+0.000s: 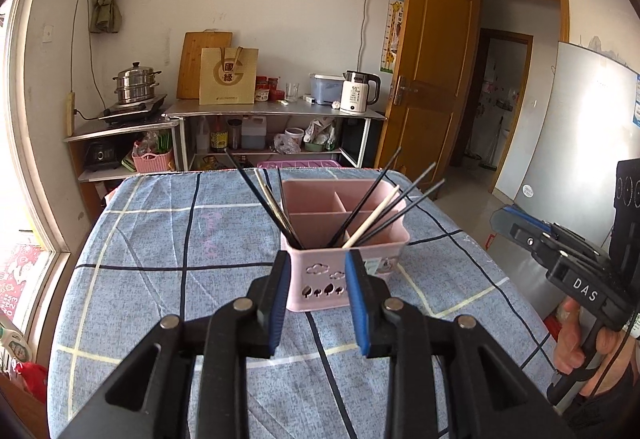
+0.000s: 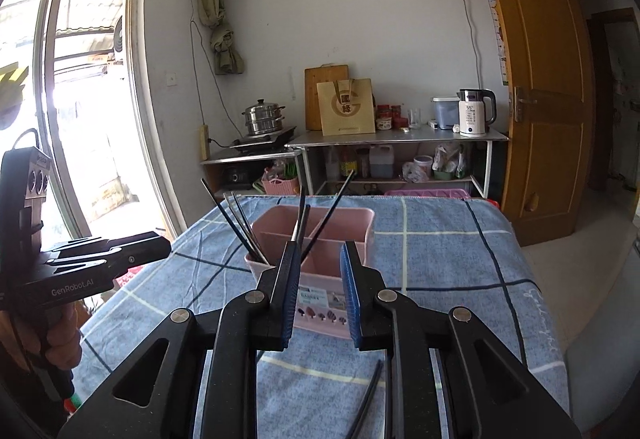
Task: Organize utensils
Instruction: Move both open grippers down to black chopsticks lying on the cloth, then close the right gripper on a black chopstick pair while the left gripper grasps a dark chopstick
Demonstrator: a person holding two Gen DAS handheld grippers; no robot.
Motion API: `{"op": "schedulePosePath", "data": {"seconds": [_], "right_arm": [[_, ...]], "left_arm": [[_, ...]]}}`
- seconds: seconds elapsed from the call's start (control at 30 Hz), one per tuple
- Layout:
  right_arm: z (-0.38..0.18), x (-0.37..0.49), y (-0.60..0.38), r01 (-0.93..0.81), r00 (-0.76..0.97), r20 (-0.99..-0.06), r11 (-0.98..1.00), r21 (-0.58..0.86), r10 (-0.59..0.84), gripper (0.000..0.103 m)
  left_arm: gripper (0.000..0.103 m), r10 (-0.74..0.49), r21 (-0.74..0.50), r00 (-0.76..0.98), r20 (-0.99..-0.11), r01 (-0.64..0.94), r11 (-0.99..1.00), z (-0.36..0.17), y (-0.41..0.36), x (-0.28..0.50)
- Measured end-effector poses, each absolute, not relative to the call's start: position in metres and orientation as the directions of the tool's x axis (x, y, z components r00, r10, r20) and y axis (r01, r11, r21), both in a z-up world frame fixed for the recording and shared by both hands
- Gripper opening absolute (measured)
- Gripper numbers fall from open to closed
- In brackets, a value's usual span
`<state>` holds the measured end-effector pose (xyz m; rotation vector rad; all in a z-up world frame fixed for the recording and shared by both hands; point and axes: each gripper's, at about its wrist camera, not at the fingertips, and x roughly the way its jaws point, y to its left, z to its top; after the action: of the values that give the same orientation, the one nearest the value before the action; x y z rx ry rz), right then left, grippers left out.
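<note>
A pink divided utensil caddy (image 1: 320, 293) stands on a blue plaid tablecloth (image 1: 160, 279). Several black chopsticks (image 1: 260, 199) and a pale one (image 1: 372, 217) lean out of its front compartments. My left gripper (image 1: 318, 263) hovers just in front of the caddy, jaws parted, nothing between the blue pads. In the right wrist view the caddy (image 2: 344, 219) sits straight ahead, and my right gripper (image 2: 320, 259) is likewise parted and empty before it. One black chopstick (image 2: 366, 403) lies loose on the cloth (image 2: 440, 259) below the right fingers. Each view shows the other gripper's body at its side edge.
A metal shelf unit at the back carries a white kettle (image 1: 356, 93), a steamer pot (image 1: 134, 83), jars and a paper bag (image 1: 228, 75). A wooden door (image 1: 432, 71) stands open on the right, a tall window (image 2: 80, 99) on the left. A hand (image 1: 576, 343) grips the right handle.
</note>
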<state>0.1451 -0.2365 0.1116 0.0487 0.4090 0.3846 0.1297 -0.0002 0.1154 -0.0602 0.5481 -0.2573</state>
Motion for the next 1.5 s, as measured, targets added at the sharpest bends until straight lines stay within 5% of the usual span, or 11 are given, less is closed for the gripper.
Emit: {"op": "schedulePosePath", "data": {"seconds": [0.87, 1.5], "right_arm": [[-0.021, 0.129, -0.270, -0.245, 0.655, -0.706, 0.959, 0.140, 0.270, 0.021], [-0.037, 0.126, -0.259, -0.190, 0.599, -0.787, 0.981, 0.041, 0.149, 0.021]], "left_arm": [[0.032, -0.337, -0.177, 0.664, -0.668, 0.298, 0.938, 0.025, -0.060, 0.112], [0.032, -0.348, -0.210, 0.634, -0.691, 0.284, 0.935, 0.015, -0.056, 0.119]]}}
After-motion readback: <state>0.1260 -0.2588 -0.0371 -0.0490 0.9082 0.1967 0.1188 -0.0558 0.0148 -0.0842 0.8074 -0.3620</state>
